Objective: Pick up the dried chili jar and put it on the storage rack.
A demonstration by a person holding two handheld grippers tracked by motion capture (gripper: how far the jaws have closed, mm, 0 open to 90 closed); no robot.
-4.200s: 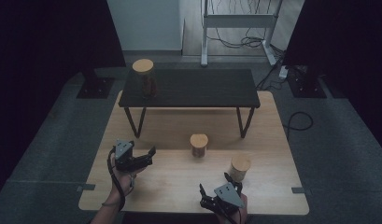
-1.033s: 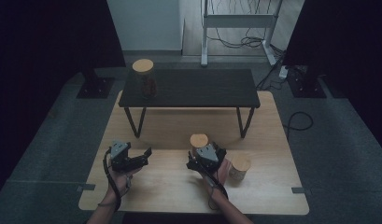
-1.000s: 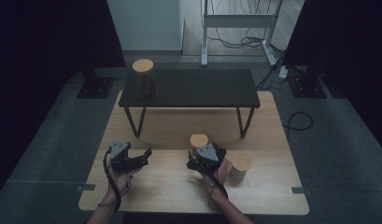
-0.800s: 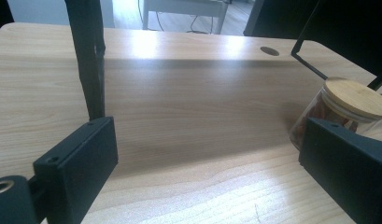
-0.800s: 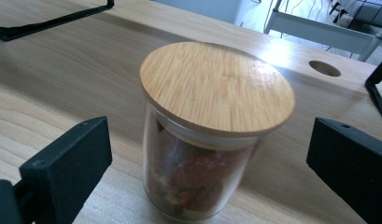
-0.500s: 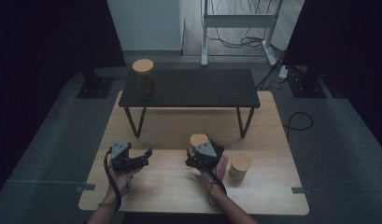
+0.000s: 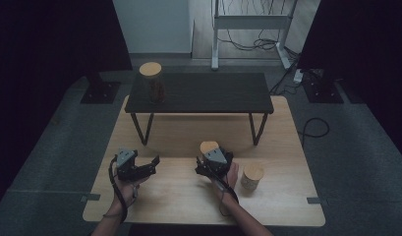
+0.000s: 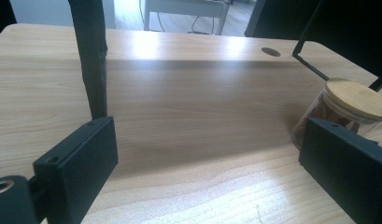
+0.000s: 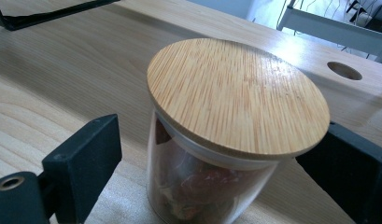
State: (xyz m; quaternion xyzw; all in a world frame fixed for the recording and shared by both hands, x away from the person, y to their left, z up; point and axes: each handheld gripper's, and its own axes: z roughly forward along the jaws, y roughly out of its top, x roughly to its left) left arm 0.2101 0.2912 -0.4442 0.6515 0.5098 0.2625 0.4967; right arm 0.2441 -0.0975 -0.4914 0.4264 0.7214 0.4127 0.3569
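A short glass jar (image 7: pixel 209 146) with a bamboo lid (image 9: pixel 237 98) and reddish contents stands mid-table in front of the black bench. My right gripper (image 7: pixel 209 154) is open, its jaws on either side of the jar (image 9: pixel 198 186) with a gap showing at the left jaw. My left gripper (image 7: pixel 150 163) hovers open over the table's left part, with bare wood between its jaws. In the left gripper view (image 8: pixel 207 158) a lidded jar (image 8: pixel 350 100) peeks out behind the right jaw.
A second short lidded jar (image 7: pixel 252 177) stands just right of my right hand. A taller jar (image 7: pixel 152 83) sits on the left end of the low black bench (image 7: pixel 213 93), whose leg (image 8: pixel 90 56) rises ahead of the left gripper. Cables lie on the floor beyond.
My right gripper has moved from the table's front edge forward and left until its jaws flank the middle jar. The left gripper has barely shifted.
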